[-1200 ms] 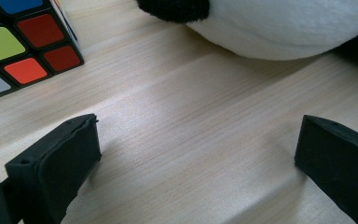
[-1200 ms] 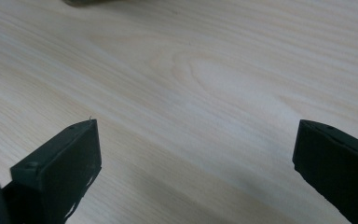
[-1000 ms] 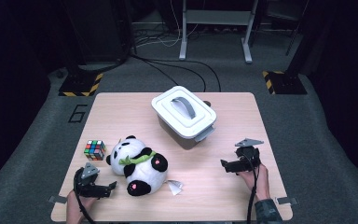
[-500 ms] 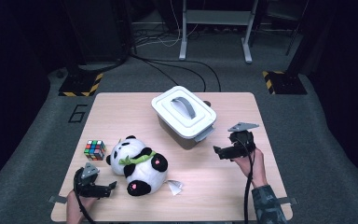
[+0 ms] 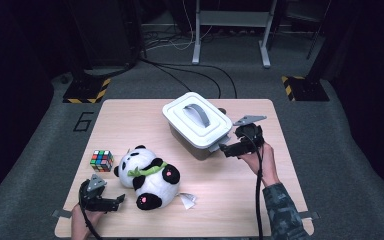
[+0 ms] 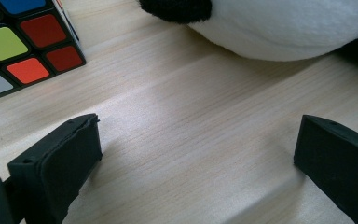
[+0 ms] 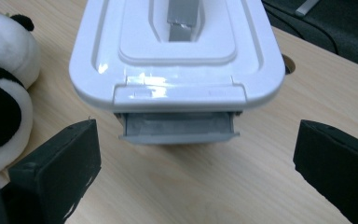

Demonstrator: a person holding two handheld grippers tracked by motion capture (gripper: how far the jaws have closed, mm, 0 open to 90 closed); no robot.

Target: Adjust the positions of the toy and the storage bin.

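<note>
Your right hand-held gripper [image 5: 226, 148] is released, with jaws wide apart, just at 4 o'clock of the white plastic lidded box [image 5: 197, 123] near the centre of the wooden desk [image 5: 240, 185]. Your left hand-held gripper [image 5: 114, 201] is released too, at 8 o'clock of the black-and-white plush panda [image 5: 147, 176].

Pale wood-grain tabletop [image 5: 130, 115]. The box [image 5: 198, 124] is white with a grey handle [image 5: 198, 114] and a grey latch [image 7: 179, 128]. The plush panda [image 5: 147, 175] is black and white with a green scarf and pink paw pads. The puzzle cube [image 5: 101, 160] has black edges and red, orange, green, blue, white squares.
</note>
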